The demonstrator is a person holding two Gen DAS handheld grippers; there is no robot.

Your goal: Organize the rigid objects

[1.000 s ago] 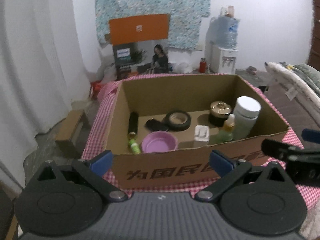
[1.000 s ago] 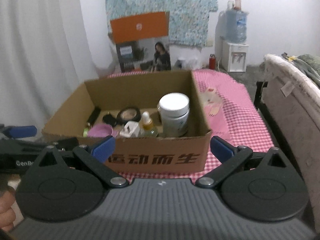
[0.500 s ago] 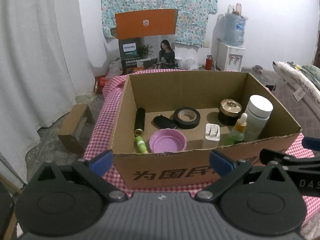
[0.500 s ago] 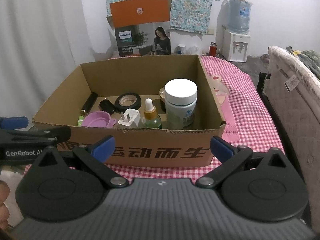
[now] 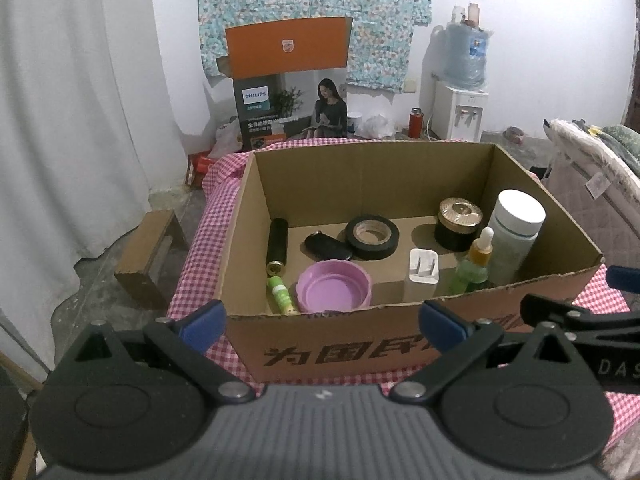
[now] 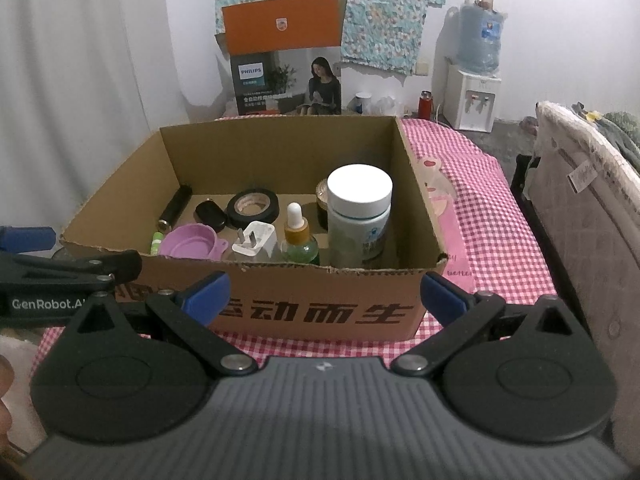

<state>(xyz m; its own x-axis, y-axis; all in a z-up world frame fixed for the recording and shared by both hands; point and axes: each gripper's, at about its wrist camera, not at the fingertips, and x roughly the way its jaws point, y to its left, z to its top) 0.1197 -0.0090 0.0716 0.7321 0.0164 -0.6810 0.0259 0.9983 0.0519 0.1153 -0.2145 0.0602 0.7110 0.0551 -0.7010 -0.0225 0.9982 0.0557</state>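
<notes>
Pink checked tablecloth (image 6: pixel 500 216), cardboard box (image 5: pixel 360 344) (holding small items), both grippers spread, empty.

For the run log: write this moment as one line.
left tool: open, empty | right tool: open, empty | both before cardboard box | white-capped bottle upright inside

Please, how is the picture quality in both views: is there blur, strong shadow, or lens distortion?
Left wrist view: sharp, dim light, dark fisheye corners, cardboard box edges bowed, soft shadow beside the gold-lidded jar. Right wrist view: also sharp, curtain at the left edge bends.
</notes>
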